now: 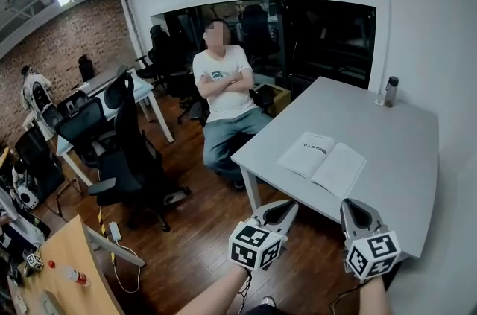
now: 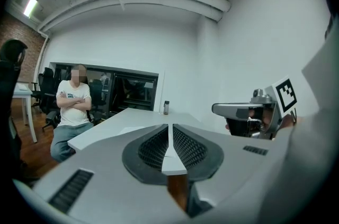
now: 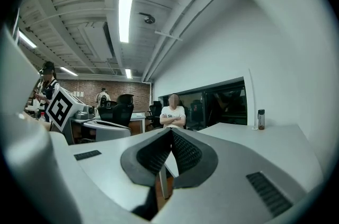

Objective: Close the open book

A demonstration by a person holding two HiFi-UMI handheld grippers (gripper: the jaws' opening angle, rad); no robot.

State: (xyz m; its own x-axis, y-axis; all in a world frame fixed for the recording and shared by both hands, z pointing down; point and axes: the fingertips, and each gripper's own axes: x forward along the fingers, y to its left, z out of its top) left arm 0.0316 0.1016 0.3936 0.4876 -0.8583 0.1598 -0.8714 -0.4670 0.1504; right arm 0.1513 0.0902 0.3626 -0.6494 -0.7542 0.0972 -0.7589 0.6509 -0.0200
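Table [image 1: 406,150]: open book [image 1: 322,160] beyond right gripper [image 1: 358,208]

We see a grey table [image 1: 406,157] set against the white wall; a dark bottle [image 1: 390,91] stands upright at its far corner; a person [image 1: 225,90] sits beyond its far-left edge, arms crossed; black office chairs [image 1: 128,150] stand on the wooden floor [image 1: 197,235]; a wide dark window [image 1: 328,38] lies behind the person; a brick wall [image 1: 56,45] closes the far left.
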